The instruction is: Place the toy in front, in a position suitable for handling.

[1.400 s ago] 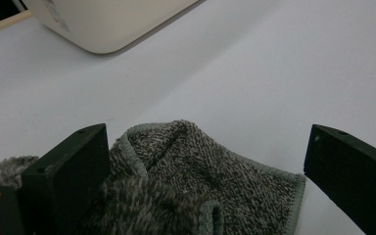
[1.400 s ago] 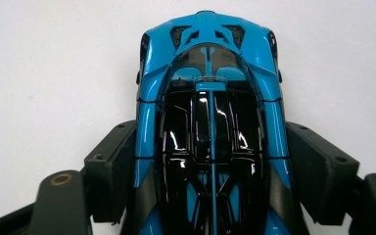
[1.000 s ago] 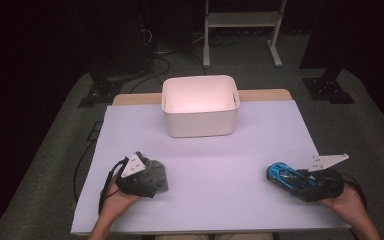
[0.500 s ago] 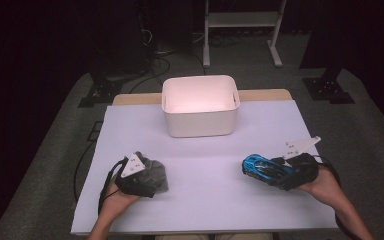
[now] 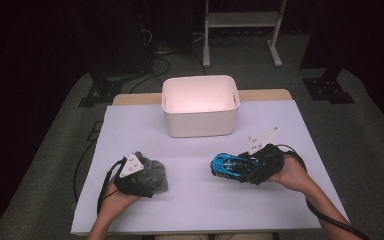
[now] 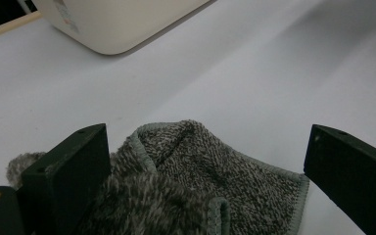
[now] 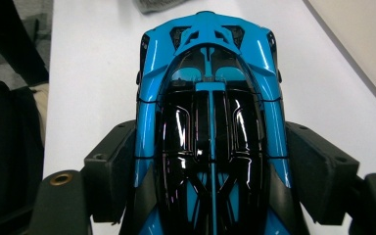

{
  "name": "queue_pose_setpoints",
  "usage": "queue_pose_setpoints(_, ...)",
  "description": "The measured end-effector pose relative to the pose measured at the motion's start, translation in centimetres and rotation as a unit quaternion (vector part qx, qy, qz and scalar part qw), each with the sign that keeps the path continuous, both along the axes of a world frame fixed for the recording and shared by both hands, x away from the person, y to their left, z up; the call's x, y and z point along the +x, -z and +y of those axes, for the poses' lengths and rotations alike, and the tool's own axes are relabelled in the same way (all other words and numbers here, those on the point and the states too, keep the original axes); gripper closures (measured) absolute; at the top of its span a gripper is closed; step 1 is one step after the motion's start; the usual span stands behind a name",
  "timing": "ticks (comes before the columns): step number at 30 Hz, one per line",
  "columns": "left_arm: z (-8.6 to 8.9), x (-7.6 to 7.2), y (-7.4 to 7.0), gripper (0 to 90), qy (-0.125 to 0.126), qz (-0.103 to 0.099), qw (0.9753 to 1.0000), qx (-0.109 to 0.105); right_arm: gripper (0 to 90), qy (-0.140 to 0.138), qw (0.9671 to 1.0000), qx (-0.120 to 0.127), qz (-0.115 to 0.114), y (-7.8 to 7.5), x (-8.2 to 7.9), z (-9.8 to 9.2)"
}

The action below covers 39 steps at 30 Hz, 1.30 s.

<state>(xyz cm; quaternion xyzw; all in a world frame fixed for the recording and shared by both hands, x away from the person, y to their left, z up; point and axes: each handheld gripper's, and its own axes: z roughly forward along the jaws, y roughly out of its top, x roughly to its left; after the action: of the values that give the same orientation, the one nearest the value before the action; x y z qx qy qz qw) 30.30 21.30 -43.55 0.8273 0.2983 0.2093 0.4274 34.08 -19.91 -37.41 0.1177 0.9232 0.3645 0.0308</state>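
Note:
A blue and black toy car [image 5: 230, 167] [image 7: 208, 122] is held just above the white table, right of centre, with my right gripper [image 5: 247, 170] [image 7: 210, 161] shut on its two sides. A crumpled grey towel [image 5: 152, 172] [image 6: 196, 181] lies on the table at the front left. My left gripper [image 5: 147, 175] [image 6: 205, 166] stands open over it, one jaw on each side of the cloth. A white tub [image 5: 200, 105] stands at the back centre, and I can make out nothing inside it.
The table [image 5: 190, 200] has its front edge near the person's forearms. A corner of the tub [image 6: 112, 24] shows beyond the towel in the left gripper view. A metal stand [image 5: 240, 30] and cables are on the floor behind the table.
My right gripper has carried the blue car leftward across the table towards the centre. The left gripper and the towel have stayed where they were.

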Motion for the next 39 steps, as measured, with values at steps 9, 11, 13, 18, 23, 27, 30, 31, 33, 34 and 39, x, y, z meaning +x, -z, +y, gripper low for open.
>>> queue_pose_setpoints(9, 0.0, 0.0, 0.0, 2.7, 0.002, 0.002, 1.0, 0.001, 25.3, -0.025, 0.9995, -0.014, 0.013, 1.2, 0.8, 2.9)
queue_pose_setpoints(11, 0.0, 0.0, 0.0, 2.7, 0.003, 0.003, 1.0, 0.002, 25.3, -0.026, 0.9993, -0.014, 0.021, 1.7, 0.9, 3.3)
queue_pose_setpoints(13, 0.0, 0.0, 0.0, 2.7, 0.004, 0.003, 1.0, 0.004, 25.3, -0.03, 0.9991, -0.018, 0.023, 2.3, 0.9, 3.7)
queue_pose_setpoints(18, 0.1, 0.1, 0.0, 3.5, 0.004, 0.003, 1.0, 0.006, 25.3, -0.044, 0.9981, -0.031, 0.03, 3.7, 0.6, 4.7)
queue_pose_setpoints(23, 0.3, 0.1, 0.0, 3.7, 0.002, 0.004, 1.0, 0.005, 25.3, -0.05, 0.9976, -0.042, 0.024, 4.8, 0.5, 5.5)
queue_pose_setpoints(27, 0.3, 0.1, 0.0, 4.1, 0.004, 0.006, 1.0, 0.007, 25.2, -0.06, 0.9969, -0.046, 0.022, 5.9, 0.4, 5.8)
queue_pose_setpoints(30, 0.4, 0.2, 0.0, 4.5, 0.0, 0.007, 0.9999, 0.007, 25.1, -0.071, 0.9951, -0.069, 0.009, 7.0, 0.0, 6.4)
queue_pose_setpoints(31, 0.4, 0.2, 0.0, 4.7, 0.0, 0.007, 0.9999, 0.007, 25.1, -0.071, 0.9956, -0.061, 0.008, 7.2, 0.0, 6.4)
queue_pose_setpoints(33, 0.6, 0.2, 0.0, 4.8, -0.003, 0.009, 0.9999, 0.009, 25.0, -0.073, 0.9955, -0.06, 0.008, 7.2, 0.1, 6.3)
queue_pose_setpoints(34, 0.8, 0.2, -0.1, 5.2, -0.005, 0.009, 0.9999, 0.011, 24.9, -0.074, 0.9953, -0.061, 0.008, 7.2, 0.1, 6.4)
queue_pose_setpoints(39, 1.4, 0.3, -0.3, 7.8, -0.015, 0.003, 0.9998, 0.012, 24.2, -0.066, 0.9965, -0.048, 0.021, 7.3, 0.2, 6.2)
